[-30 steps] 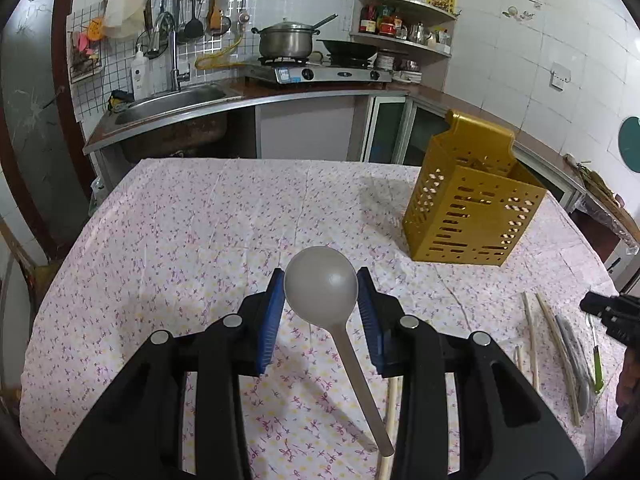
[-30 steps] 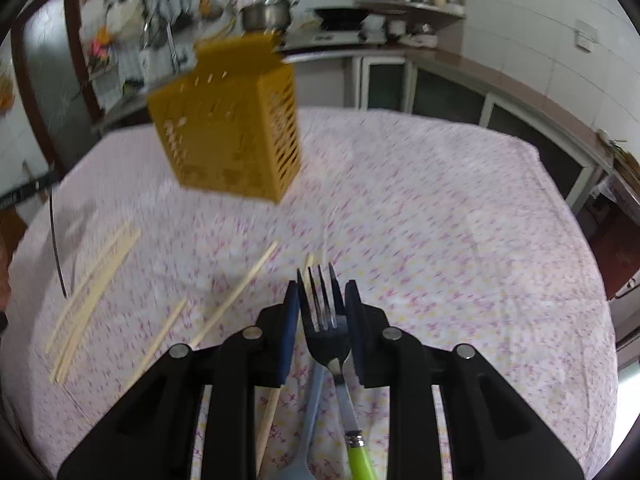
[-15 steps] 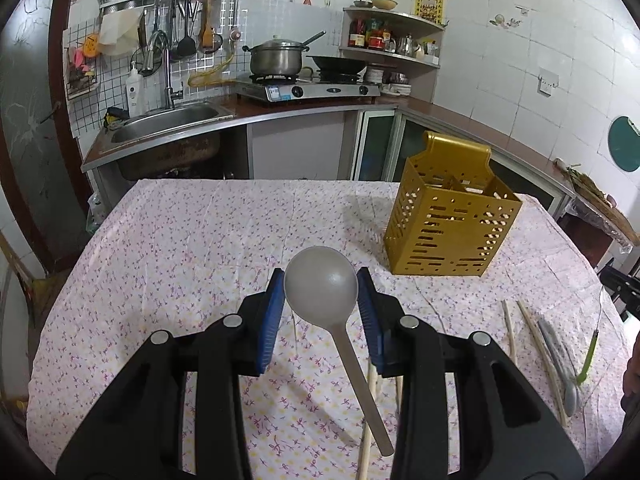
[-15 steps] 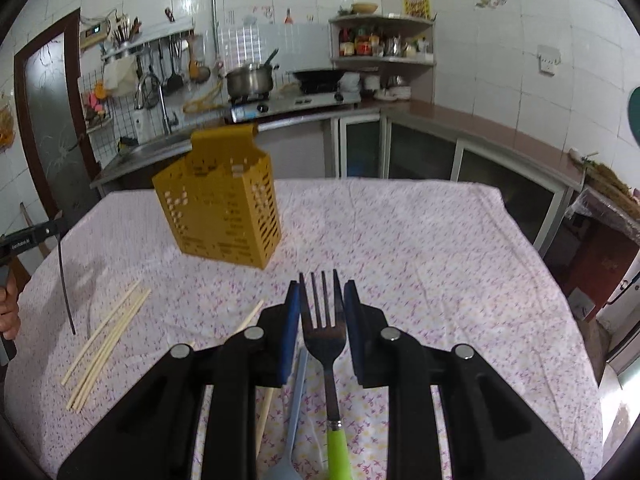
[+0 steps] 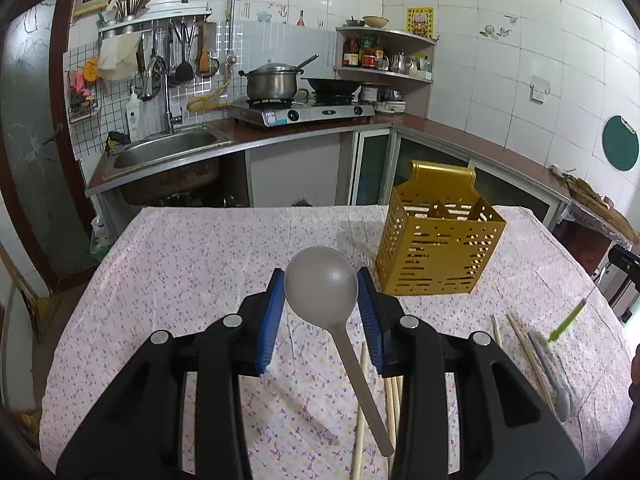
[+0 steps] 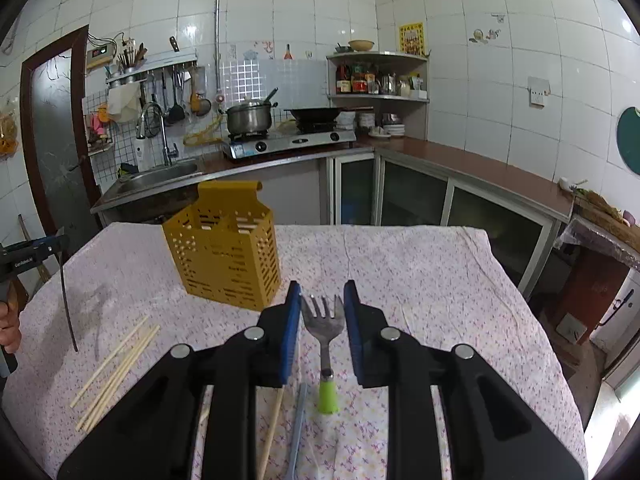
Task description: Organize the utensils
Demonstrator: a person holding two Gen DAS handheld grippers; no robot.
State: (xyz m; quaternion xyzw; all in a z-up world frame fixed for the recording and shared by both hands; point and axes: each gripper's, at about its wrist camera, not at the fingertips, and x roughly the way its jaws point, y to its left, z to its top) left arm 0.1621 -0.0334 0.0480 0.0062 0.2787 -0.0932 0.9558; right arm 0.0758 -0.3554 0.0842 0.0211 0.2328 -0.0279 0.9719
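Note:
My left gripper [image 5: 321, 304] is shut on a grey spoon [image 5: 320, 286], bowl up, handle hanging down toward me, held above the table. My right gripper [image 6: 322, 308] is shut on a green-handled fork [image 6: 324, 320], tines up, handle hanging down. The yellow perforated utensil holder [image 5: 438, 254] stands on the floral tablecloth, ahead and right of the left gripper; it also shows in the right wrist view [image 6: 226, 254], ahead and left of the fork.
Wooden chopsticks [image 6: 116, 368] lie loose on the cloth at the left, more chopsticks [image 5: 528, 352] beside a grey utensil [image 5: 552, 376] at the right. Behind the table are a sink [image 5: 168, 148], stove and pot [image 5: 272, 84].
Both grippers have risen and tilted up, lifting the spoon and fork off the table. The holder now sits lower and farther in both views.

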